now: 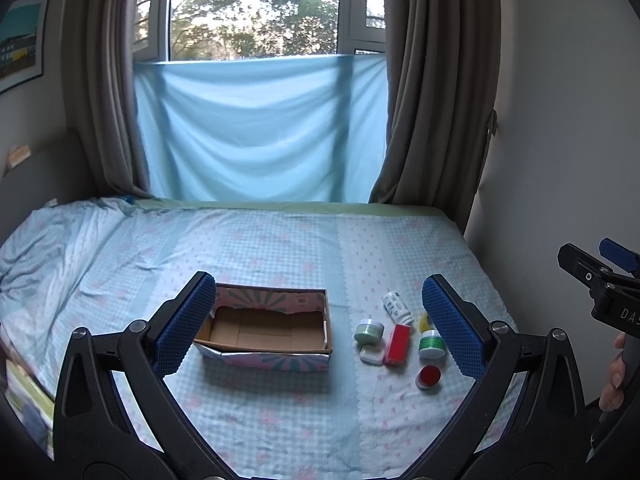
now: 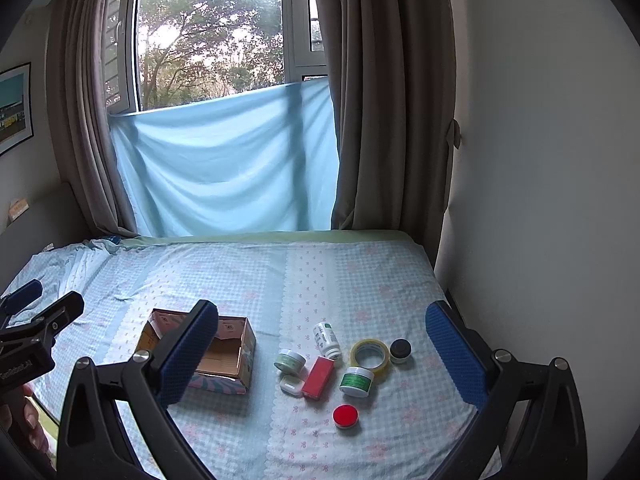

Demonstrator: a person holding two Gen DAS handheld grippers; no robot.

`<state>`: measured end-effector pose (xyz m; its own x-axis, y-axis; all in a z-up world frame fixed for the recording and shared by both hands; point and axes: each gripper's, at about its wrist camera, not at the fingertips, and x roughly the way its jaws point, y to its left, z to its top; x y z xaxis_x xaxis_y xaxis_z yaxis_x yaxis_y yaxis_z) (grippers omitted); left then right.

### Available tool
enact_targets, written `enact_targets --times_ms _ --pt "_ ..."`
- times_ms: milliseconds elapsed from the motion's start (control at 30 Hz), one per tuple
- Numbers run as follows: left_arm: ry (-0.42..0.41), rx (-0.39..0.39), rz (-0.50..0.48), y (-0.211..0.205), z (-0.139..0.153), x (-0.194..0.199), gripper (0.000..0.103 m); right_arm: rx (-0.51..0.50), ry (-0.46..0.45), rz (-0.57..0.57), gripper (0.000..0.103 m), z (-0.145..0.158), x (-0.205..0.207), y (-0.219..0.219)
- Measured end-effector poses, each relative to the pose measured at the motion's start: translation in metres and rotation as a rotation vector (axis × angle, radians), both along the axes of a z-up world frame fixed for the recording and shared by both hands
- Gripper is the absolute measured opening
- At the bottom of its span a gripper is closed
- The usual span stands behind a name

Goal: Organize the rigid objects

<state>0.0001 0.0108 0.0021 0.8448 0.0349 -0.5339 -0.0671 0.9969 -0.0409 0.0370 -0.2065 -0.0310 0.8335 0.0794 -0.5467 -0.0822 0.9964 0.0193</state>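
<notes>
Both grippers are hovering empty above the bed, the left gripper (image 1: 320,328) and right gripper (image 2: 322,354) each with blue padded fingers spread wide apart. Below them, an open cardboard box with patterned sides (image 2: 244,350) is sitting empty, well apart from a cluster of small rigid items: a red rectangular box (image 2: 318,376), a white pill bottle (image 2: 328,338) (lying on its side), a yellow tape roll (image 2: 370,354), and a red-lidded round tin (image 2: 346,416). Probably wisest to be approaching one item squarely, closing across its narrow sides.

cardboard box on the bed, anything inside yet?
The cardboard box shows only bare brown floor in the left wrist view. The near wall hides a strip, and the right gripper's finger covers part in the right view.
</notes>
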Motion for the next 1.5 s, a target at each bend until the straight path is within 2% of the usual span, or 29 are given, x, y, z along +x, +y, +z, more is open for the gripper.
enact_targets --times_ms 1167,1333,1500 --pt "0.003 -0.005 -0.005 0.008 -0.001 -0.004 0.103 0.004 0.001 0.000 0.103 0.001 -0.004 0.004" --pt "0.044 -0.036 -0.022 0.011 -0.005 0.008 0.103 0.018 0.016 -0.013 0.103 0.001 -0.002 0.002" --pt "0.127 -0.067 -0.069 -0.005 -0.025 0.039 0.103 0.022 0.062 -0.054 0.103 -0.005 0.012 -0.014"
